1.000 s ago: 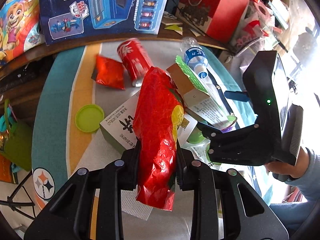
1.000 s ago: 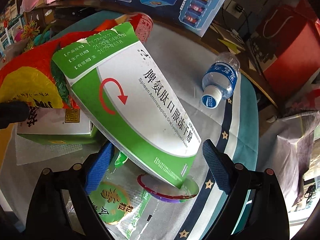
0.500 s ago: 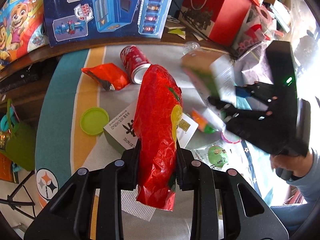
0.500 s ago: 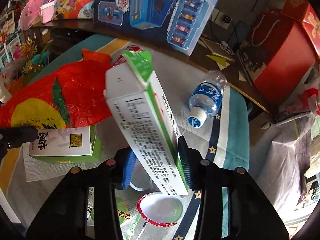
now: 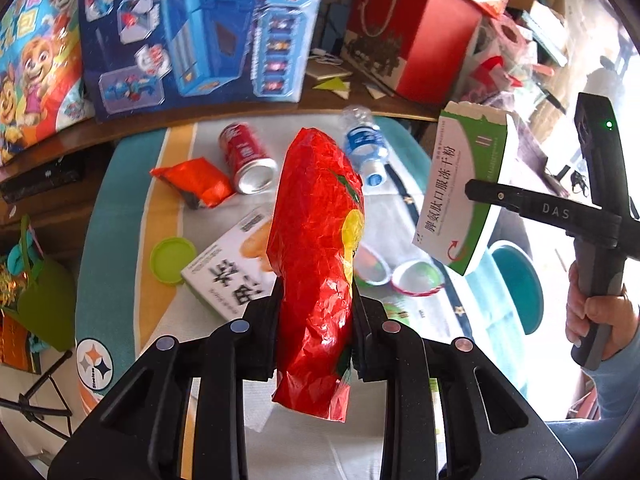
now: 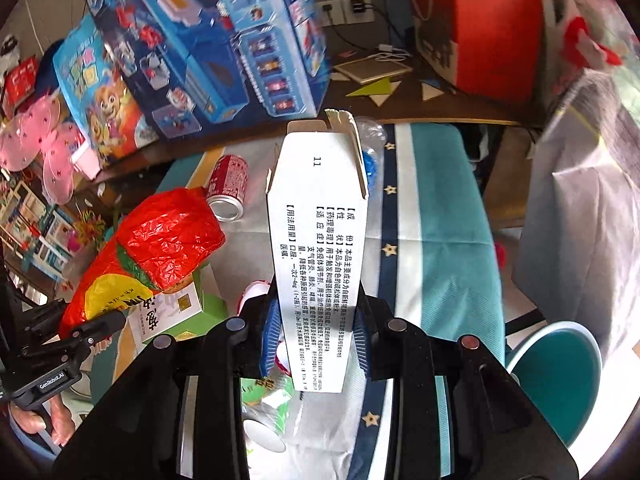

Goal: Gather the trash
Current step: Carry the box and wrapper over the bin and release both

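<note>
A: Starting at the left, what lies on the striped tablecloth point(image 5: 120, 200)?

B: A green plastic lid point(image 5: 173, 260) sits nearest the edge. Behind it lies an orange snack packet point(image 5: 192, 182), and just beside that a red soda can point(image 5: 246, 158) on its side, open end toward the camera. A white tea box point(image 5: 228, 270) lies flat near the lid.

A: And the left gripper point(image 5: 314, 320)?

B: Clamped on a crinkled red snack bag point(image 5: 316, 248), which stands upright between its pads, lifted above the tea box.

A: Further right?

B: A clear water bottle point(image 5: 366, 146) with a blue label lies behind the bag. Two round foil-rimmed lids point(image 5: 416, 278) rest on the cloth below it.

A: The right gripper point(image 6: 316, 344)?

B: Its jaws have just been closing, and the blue pads point(image 6: 270, 336) now press both sides of a green-and-white medicine carton point(image 6: 318, 240), held in the air with its open flap end up. A hand point(image 5: 596, 316) grips the handle. A teal bin point(image 6: 560, 376) stands at the far right, beside the table.
</note>
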Tool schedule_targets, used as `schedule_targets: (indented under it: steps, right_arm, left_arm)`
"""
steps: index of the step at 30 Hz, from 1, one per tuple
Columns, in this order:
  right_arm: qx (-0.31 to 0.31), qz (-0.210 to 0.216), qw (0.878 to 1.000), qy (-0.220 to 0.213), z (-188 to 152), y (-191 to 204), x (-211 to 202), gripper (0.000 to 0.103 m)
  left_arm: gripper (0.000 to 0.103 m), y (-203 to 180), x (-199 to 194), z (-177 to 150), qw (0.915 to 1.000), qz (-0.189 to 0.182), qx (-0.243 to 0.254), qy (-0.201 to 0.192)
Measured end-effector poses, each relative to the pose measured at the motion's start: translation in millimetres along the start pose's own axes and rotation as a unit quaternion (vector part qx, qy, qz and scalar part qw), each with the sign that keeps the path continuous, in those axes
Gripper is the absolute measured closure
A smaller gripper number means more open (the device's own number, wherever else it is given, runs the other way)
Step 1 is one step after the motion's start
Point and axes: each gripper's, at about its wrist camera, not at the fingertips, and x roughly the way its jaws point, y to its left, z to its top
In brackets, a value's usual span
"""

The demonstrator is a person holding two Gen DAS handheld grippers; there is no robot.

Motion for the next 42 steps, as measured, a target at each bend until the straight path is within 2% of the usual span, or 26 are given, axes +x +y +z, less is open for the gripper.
schedule_targets:
  steps: [5, 11, 18, 25, 29, 38, 42]
  right_arm:
    - [0.034, 0.002, 0.999, -0.032, -13.2, -36.8, -38.7, 0.073]
    - [0.089, -0.040, 0.993, -0.069, -41.0, -106.8, -88.1, 0.073]
    - [0.157, -0.099, 0.980, -0.077, -87.8, -192.3, -125.3, 0.073]
    - [0.220, -0.122, 0.967, -0.049, -132.2, -255.0, -115.6, 0.073]
    - [0.244, -0.118, 0.962, -0.032, -151.6, -276.8, -102.2, 0.072]
    - [0.267, -0.120, 0.956, 0.003, -185.4, -305.9, -81.4, 0.072]
    - [0.270, -0.114, 0.956, 0.012, -191.8, -311.6, -77.8, 0.067]
  left_arm:
    - [0.075, -39.1, 1.4, 6.0, 0.9995, -0.018, 0.025, 0.004]
    - [0.075, -109.7, 18.2, 7.5, 0.9954, -0.054, 0.076, 0.021]
    - [0.075, -194.7, 48.6, 2.4, 0.9852, -0.095, 0.133, 0.052]
    - [0.075, -250.3, 80.5, -4.3, 0.9745, -0.108, 0.173, 0.093]
    - [0.075, -275.0, 98.9, -7.6, 0.9675, -0.110, 0.196, 0.116]
    - [0.075, -318.0, 128.7, -18.8, 0.9534, -0.111, 0.236, 0.152]
    - [0.075, -332.3, 137.0, -22.9, 0.9487, -0.114, 0.245, 0.163]
